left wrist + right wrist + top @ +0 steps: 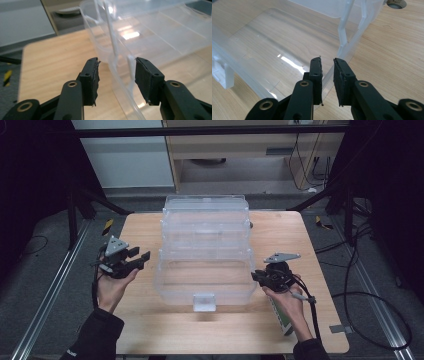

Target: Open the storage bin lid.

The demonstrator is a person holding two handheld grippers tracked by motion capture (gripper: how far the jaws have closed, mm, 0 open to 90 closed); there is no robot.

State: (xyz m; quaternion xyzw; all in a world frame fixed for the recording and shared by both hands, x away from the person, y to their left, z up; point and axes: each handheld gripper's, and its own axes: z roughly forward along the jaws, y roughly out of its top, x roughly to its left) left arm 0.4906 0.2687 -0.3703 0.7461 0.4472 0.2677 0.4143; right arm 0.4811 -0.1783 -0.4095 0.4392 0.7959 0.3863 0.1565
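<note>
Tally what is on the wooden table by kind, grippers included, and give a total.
Clear plastic tiered box: 1
Black two-jaw grippers: 2, the left gripper and the right gripper
Wooden table: 1, bearing the box
Total: 4

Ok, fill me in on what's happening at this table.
A person works on a clear plastic tiered box that stands opened out on the wooden table, with tongs in each hand. The right tongs are nearly closed around the thin edge of the box's lower tray, on its right side. The left tongs are open, astride the tray's wall on the left side without pressing on it.
</note>
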